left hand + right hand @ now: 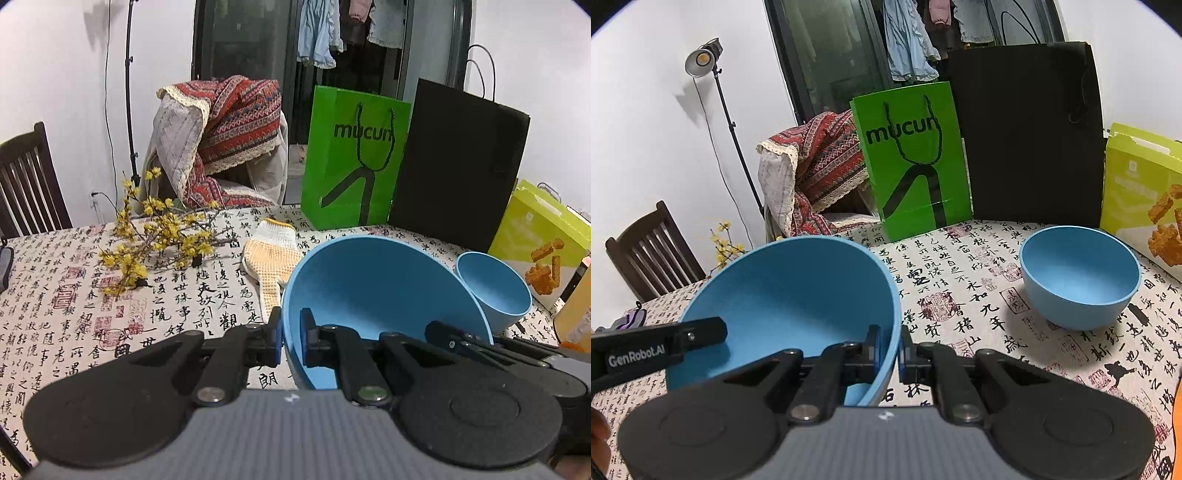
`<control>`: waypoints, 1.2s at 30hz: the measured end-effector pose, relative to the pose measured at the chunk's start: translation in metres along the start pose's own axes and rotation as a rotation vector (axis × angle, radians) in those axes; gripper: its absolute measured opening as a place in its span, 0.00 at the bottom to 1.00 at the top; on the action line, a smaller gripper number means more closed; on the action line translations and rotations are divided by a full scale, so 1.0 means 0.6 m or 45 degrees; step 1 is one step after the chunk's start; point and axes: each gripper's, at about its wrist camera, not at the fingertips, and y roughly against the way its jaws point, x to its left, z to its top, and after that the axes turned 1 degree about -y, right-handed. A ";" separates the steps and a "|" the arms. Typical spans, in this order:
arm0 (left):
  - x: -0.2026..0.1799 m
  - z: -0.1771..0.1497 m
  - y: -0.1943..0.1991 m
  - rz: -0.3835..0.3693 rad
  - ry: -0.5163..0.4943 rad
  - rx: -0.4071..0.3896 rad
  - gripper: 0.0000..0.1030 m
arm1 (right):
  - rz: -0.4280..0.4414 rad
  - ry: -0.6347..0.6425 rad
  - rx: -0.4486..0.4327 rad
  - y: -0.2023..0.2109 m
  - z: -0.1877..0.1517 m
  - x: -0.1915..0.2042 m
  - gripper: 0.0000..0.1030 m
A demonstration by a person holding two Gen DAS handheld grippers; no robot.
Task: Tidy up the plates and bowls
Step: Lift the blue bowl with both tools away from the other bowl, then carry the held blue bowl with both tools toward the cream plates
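Right wrist view shows your right hand-held gripper (887, 352) pinching the near right rim of the big bowl (790, 295), one pad inside the wall and one outside. Your left hand-held gripper (291, 338) pinches the opposite, left rim the same way, so the bowl hangs between your two hands, tilted with its mouth facing away from you and up, and seemingly clear of the table (960, 288).

What matters now is the small bowl (1078, 275). It stands upright on the table, ahead and to the right of the big bowl, well apart from it, in front of the black bag (1027, 129) and just beside the snack box (1145, 192). Your right hand is the nearer one; from the left wrist view the small bowl (495, 288) peeks out past the big bowl's far rim.

Judging from the task, nesting looks like the aim. The small bowl fits inside the big one, not the other way round, so you would likely set the big bowl down level beside it first, then free your right hand for the small one. The glove (271, 254) and the flowers (159, 236) lie off to the left, out of the path
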 end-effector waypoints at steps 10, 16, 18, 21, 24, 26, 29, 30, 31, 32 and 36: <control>0.001 -0.015 0.033 -0.005 -0.005 -0.015 0.09 | 0.010 -0.010 -0.031 0.038 -0.013 0.002 0.09; 0.004 -0.025 0.052 0.003 -0.008 -0.023 0.09 | 0.017 -0.008 -0.039 0.054 -0.023 0.006 0.09; 0.005 -0.028 0.059 0.005 -0.009 -0.025 0.09 | 0.019 -0.008 -0.041 0.057 -0.026 0.008 0.09; 0.009 -0.033 0.069 0.002 -0.007 -0.028 0.09 | 0.025 -0.009 -0.045 0.064 -0.032 0.010 0.09; 0.011 -0.038 0.078 0.001 -0.012 -0.030 0.09 | 0.032 -0.012 -0.048 0.075 -0.039 0.013 0.09; 0.013 -0.041 0.084 0.000 -0.012 -0.033 0.09 | 0.035 -0.012 -0.051 0.080 -0.043 0.015 0.09; 0.015 -0.046 0.092 0.000 -0.011 -0.037 0.09 | 0.038 -0.011 -0.053 0.088 -0.048 0.017 0.09; 0.016 -0.048 0.094 0.001 -0.011 -0.039 0.09 | 0.040 -0.011 -0.054 0.090 -0.050 0.018 0.09; 0.017 -0.049 0.097 0.001 -0.011 -0.040 0.09 | 0.042 -0.010 -0.054 0.092 -0.051 0.019 0.09; 0.019 -0.051 0.100 0.001 -0.010 -0.042 0.09 | 0.041 -0.008 -0.055 0.094 -0.051 0.021 0.09; 0.024 -0.058 0.110 -0.002 -0.003 -0.040 0.09 | 0.044 -0.001 -0.062 0.105 -0.058 0.027 0.09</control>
